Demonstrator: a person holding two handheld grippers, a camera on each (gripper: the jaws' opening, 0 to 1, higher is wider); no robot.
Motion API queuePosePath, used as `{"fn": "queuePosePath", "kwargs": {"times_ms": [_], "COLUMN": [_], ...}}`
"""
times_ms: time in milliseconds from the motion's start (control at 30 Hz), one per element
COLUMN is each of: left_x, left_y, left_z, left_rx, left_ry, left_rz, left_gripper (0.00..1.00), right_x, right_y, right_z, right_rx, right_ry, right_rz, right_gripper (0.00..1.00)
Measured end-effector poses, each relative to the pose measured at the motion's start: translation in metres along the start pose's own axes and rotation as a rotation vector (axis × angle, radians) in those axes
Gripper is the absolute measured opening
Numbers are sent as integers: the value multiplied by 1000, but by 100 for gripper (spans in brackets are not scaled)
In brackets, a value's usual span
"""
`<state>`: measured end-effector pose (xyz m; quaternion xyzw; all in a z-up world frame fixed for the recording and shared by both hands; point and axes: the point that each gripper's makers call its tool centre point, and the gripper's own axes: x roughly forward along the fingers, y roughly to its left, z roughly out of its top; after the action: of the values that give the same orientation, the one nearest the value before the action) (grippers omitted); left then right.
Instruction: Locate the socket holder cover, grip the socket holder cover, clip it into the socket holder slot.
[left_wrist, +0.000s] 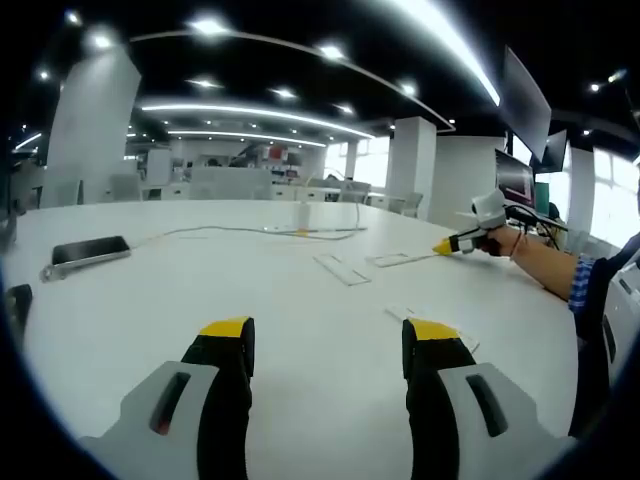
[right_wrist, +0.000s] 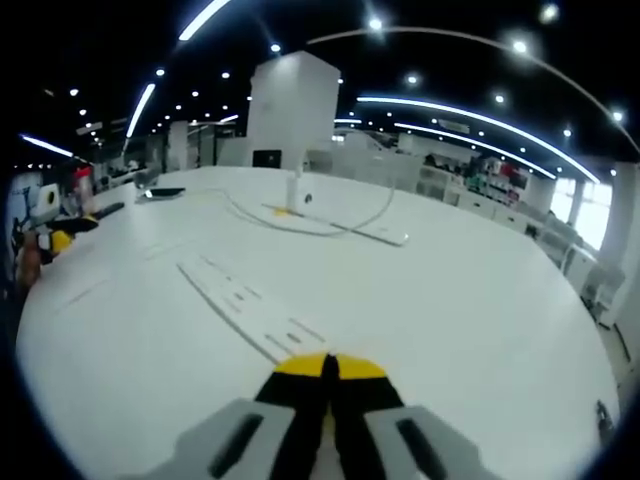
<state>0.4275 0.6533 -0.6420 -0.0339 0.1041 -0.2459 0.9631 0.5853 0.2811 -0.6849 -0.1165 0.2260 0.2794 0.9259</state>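
A long white slotted strip (right_wrist: 245, 300), apparently the socket holder, lies flat on the white table (right_wrist: 470, 330) just beyond my right gripper (right_wrist: 330, 367), whose yellow-tipped jaws are pressed together with nothing seen between them. In the left gripper view the same strip (left_wrist: 341, 268) lies mid-table beside a second flat white strip (left_wrist: 400, 259), possibly the cover. The right gripper (left_wrist: 462, 241), held by a hand, points its tip at that second strip's right end. My left gripper (left_wrist: 330, 332) hovers low over the table (left_wrist: 150, 300), jaws wide apart and holding nothing.
A phone (left_wrist: 90, 250) lies at the left. A white cable (left_wrist: 270, 232) runs across the far side, and another white strip (right_wrist: 385, 236) lies by it. A small white piece (left_wrist: 400, 313) sits near my left gripper. A person's sleeve (left_wrist: 590, 285) is at the right.
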Motion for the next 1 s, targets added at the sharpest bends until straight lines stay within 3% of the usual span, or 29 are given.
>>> {"fn": "queuePosePath", "kwargs": {"times_ms": [1000], "left_x": [1], "left_y": [1], "left_z": [0], "left_rx": [1], "left_ry": [-2], "left_rz": [2], "left_gripper": [60], "right_x": [2], "right_y": [1], "right_z": [2], "right_rx": [2], "right_ry": [-27], "right_rz": [8], "right_gripper": [4]}}
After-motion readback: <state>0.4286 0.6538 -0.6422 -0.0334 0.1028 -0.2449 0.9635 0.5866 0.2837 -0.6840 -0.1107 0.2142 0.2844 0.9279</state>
